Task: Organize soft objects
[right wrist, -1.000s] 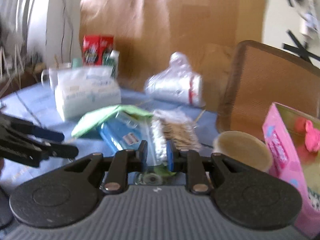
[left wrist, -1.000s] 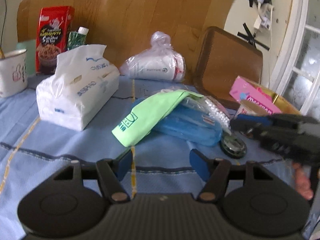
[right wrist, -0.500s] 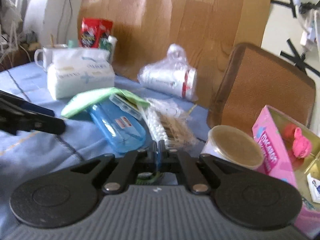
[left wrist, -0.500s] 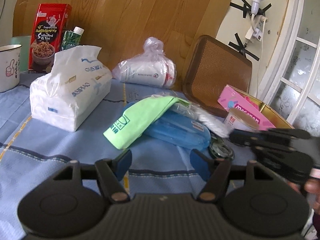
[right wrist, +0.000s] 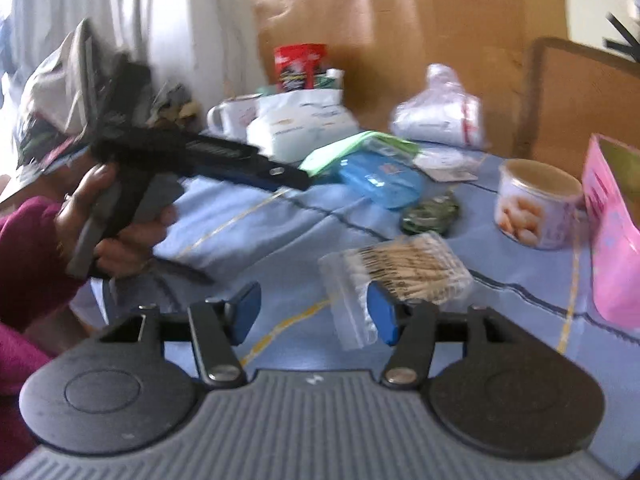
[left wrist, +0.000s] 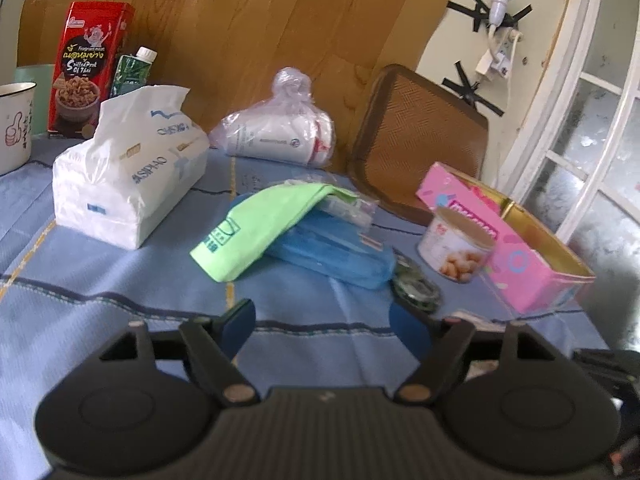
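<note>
A clear bag of cotton swabs point(right wrist: 400, 272) lies on the blue tablecloth just ahead of my right gripper point(right wrist: 312, 312), which is open and empty. My left gripper point(left wrist: 324, 320) is open and empty above the cloth; it also shows in the right wrist view point(right wrist: 280, 174), held by a hand. A green cloth point(left wrist: 256, 228) lies draped over a blue case point(left wrist: 336, 256). A white tissue pack point(left wrist: 132, 184) sits at the left. A knotted plastic bag with a white roll point(left wrist: 284, 140) lies at the back.
A pink box point(left wrist: 516, 248), a small can point(left wrist: 456, 248) and a dark round object point(left wrist: 416, 288) stand at the right. A brown tray point(left wrist: 420, 140) leans on the wooden wall. A red box point(left wrist: 88, 68), a green bottle point(left wrist: 132, 72) and a mug point(left wrist: 12, 124) stand at the back left.
My right gripper shut on the cotton swab bag, carried it back toward the table's near side, then opened and let it go. The left gripper stayed open, drifting slightly.
</note>
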Tool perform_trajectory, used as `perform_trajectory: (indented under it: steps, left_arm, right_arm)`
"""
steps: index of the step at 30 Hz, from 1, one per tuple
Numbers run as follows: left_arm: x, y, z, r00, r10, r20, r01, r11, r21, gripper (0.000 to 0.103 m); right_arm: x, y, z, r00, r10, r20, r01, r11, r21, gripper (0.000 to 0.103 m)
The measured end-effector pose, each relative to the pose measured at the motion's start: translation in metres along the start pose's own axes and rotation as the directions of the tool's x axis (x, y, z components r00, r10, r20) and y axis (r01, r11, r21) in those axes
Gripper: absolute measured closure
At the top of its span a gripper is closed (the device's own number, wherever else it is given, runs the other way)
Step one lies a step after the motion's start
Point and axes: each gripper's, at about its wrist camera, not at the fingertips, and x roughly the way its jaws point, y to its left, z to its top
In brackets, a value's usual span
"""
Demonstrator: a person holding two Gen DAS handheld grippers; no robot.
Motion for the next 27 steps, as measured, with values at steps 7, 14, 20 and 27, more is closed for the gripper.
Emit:
perform_trajectory:
  steps: [7,14,20,27]
  left_arm:
    - [-0.003,-0.019,0.002,0.997,-0.067,-0.029,0.068,0.998,0.013,0.026]
    - [0.02,-0.05,-0.001,0.991,-0.106,-0.086,0.112,0.991,0.075,0.026]
    - [0.04,-0.066,-0.005,0.982,-0.135,-0.134,0.149,0.984,0.098,0.024]
    - [0.052,-0.084,-0.023,0.971,-0.152,-0.183,0.182,0.971,0.155,0.032]
  right_arm:
    - [0.005,-0.005,-0.003,0.999,-0.046,0.011,0.045,0.998,0.045,0.029]
    - [0.002,-0.016,-0.011,0.991,-0.131,0.008,0.13,0.989,0.069,0.027]
    - [0.005,-0.028,-0.018,0.985,-0.169,-0.026,0.171,0.979,0.114,0.026]
    - [0.018,-0.017,-0.018,0.98,-0.197,-0.022,0.198,0.979,0.05,0.026]
